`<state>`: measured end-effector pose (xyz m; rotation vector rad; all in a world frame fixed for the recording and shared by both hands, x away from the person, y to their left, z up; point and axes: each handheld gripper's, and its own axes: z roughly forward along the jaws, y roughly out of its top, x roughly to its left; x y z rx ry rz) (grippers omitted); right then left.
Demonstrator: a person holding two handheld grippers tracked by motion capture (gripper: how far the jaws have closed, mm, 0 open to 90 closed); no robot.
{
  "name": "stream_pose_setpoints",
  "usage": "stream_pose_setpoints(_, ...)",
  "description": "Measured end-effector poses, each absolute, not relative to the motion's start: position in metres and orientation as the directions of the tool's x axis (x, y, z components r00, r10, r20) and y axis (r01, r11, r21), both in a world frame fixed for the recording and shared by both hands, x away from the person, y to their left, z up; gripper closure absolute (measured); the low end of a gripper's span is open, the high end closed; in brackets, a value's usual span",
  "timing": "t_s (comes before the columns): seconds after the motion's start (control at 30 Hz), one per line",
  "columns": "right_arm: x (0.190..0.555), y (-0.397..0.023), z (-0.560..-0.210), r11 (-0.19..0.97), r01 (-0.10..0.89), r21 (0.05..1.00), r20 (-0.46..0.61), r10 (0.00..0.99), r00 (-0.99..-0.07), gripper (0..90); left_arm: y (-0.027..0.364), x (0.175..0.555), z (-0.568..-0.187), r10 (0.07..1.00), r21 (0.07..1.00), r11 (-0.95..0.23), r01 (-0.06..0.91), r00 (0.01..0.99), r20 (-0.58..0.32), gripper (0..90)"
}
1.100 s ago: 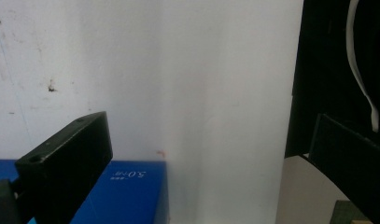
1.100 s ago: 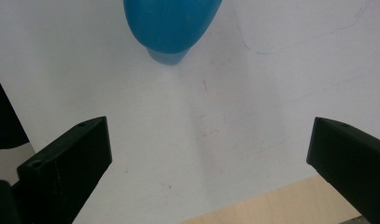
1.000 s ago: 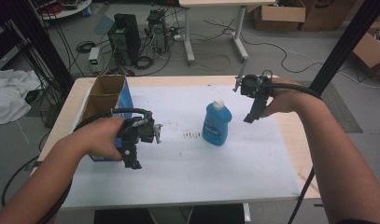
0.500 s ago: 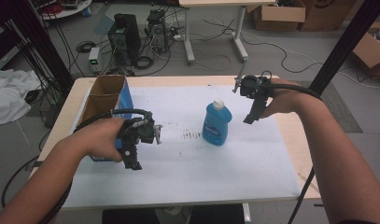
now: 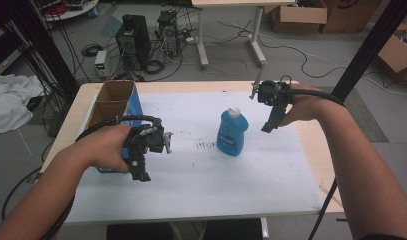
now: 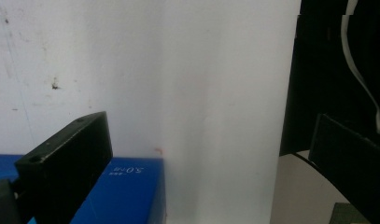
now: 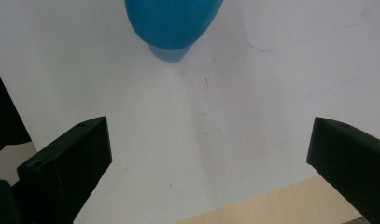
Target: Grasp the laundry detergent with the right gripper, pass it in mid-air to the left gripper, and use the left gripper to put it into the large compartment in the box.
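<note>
Bottle's white cap [image 5: 234, 110], high view alone.

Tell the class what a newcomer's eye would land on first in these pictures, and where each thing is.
The blue bottle with its white cap stands upright mid-table on the white sheet. The right gripper, jaws apart, hangs just to its right, not touching it. At the table's left edge an open blue cardboard box stands beside the left gripper, also open.
</note>
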<state>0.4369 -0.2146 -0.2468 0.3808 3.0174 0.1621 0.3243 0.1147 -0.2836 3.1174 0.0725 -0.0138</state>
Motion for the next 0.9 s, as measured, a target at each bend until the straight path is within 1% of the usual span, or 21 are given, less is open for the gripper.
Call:
stream_pose_setpoints(0.2,0.433,-0.219,-0.245,0.963,0.245,0.109,-0.087,0.255,-0.963,0.0,0.111,0.325,-0.283,0.042,0.022,-0.999,0.042,0.999,-0.007,0.1)
stream_pose_setpoints(0.37,0.431,-0.223,-0.245,0.96,0.25,0.125,-0.084,0.261,-0.962,0.0,0.11,0.324,-0.282,0.043,0.03,-0.999,0.043,0.999,-0.002,0.1)
stream_pose_setpoints(0.43,0.431,-0.225,-0.243,0.957,0.254,0.137,-0.085,0.267,-0.96,0.0,0.109,0.324,-0.282,0.043,0.025,-0.999,0.043,0.999,-0.003,0.1)
stream_pose_setpoints(0.47,0.429,-0.227,-0.242,0.953,0.251,0.17,-0.087,0.268,-0.959,0.0,0.109,0.324,-0.282,0.04,0.022,-0.999,0.04,0.999,-0.003,0.1)
stream_pose_setpoints(0.53,0.428,-0.229,-0.241,0.951,0.249,0.182,-0.086,0.268,-0.96,0.0,0.109,0.323,-0.282,0.04,0.022,-0.999,0.04,0.999,-0.001,0.1)
stream_pose_setpoints(0.57,0.424,-0.234,-0.239,0.932,0.246,0.265,-0.069,0.273,-0.96,0.0,0.109,0.323,-0.281,0.036,0.025,-0.999,0.036,0.999,-0.002,0.1)
stream_pose_setpoints(0.6,0.422,-0.237,-0.238,0.923,0.25,0.293,-0.059,0.279,-0.959,0.0,0.11,0.324,-0.281,0.037,0.027,-0.999,0.037,0.999,-0.001,0.1)
stream_pose_setpoints(0.7,0.416,-0.25,-0.237,0.863,0.257,0.435,-0.007,0.288,-0.958,0.0,0.11,0.325,-0.281,0.038,0.027,-0.999,0.038,0.999,0.001,0.1)
stream_pose_setpoints(0.8,0.408,-0.266,-0.243,0.798,0.265,0.541,0.006,0.312,-0.95,0.0,0.11,0.325,-0.281,0.032,0.034,-0.999,0.032,0.999,0.0,0.1)
stream_pose_setpoints(0.9,0.398,-0.281,-0.252,0.713,0.273,0.645,0.0,0.358,-0.934,0.0,0.112,0.324,-0.28,0.028,0.045,-0.999,0.028,1.0,0.002,0.1)
